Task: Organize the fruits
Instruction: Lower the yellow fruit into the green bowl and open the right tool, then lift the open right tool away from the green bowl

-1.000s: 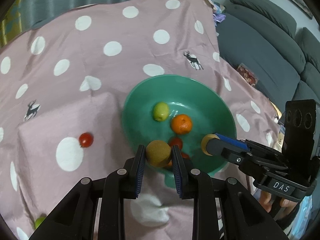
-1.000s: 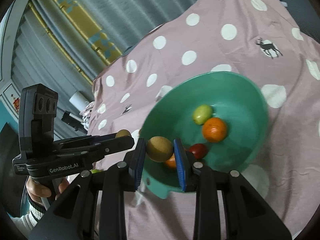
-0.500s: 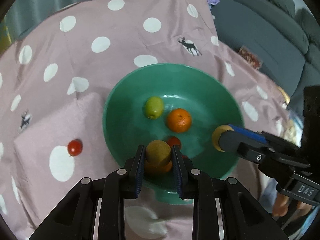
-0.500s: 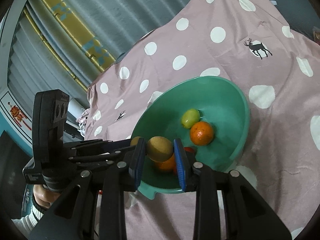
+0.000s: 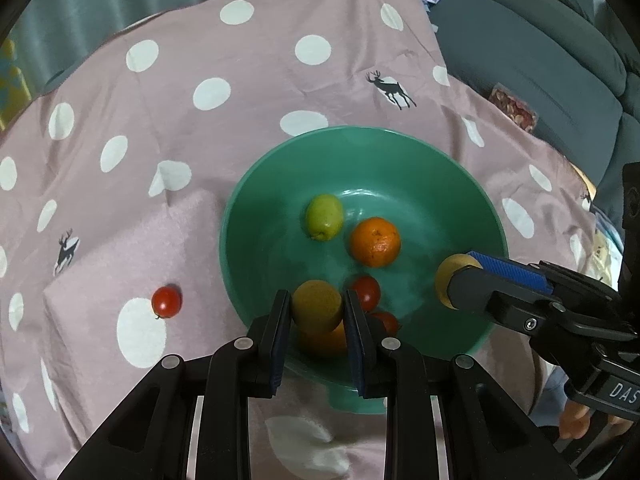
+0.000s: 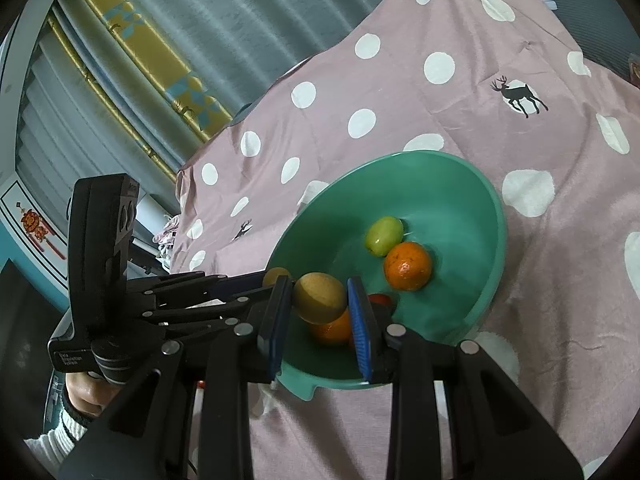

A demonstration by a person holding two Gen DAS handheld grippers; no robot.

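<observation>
A green bowl [image 5: 416,152] sits on the pink polka-dot cloth; it also shows in the right wrist view [image 6: 480,184]. It holds a green lime [image 5: 324,216], an orange [image 5: 375,241], a second orange [image 5: 326,340] and red tomatoes [image 5: 366,292]. My left gripper [image 5: 317,310] is shut on a brown kiwi [image 5: 316,306] over the bowl's near side. My right gripper [image 6: 319,302] is shut on a yellow-brown fruit [image 6: 320,298] over the bowl's near rim; this gripper appears in the left wrist view [image 5: 460,284].
A loose red tomato [image 5: 166,301] lies on the cloth left of the bowl. A grey sofa [image 5: 540,60] stands at the right. Curtains [image 6: 192,40] hang behind the table. The cloth [image 5: 200,92] spreads wide beyond the bowl.
Both grippers have moved forward over the bowl with their fruits still held. The bowl now fills more of each view.
</observation>
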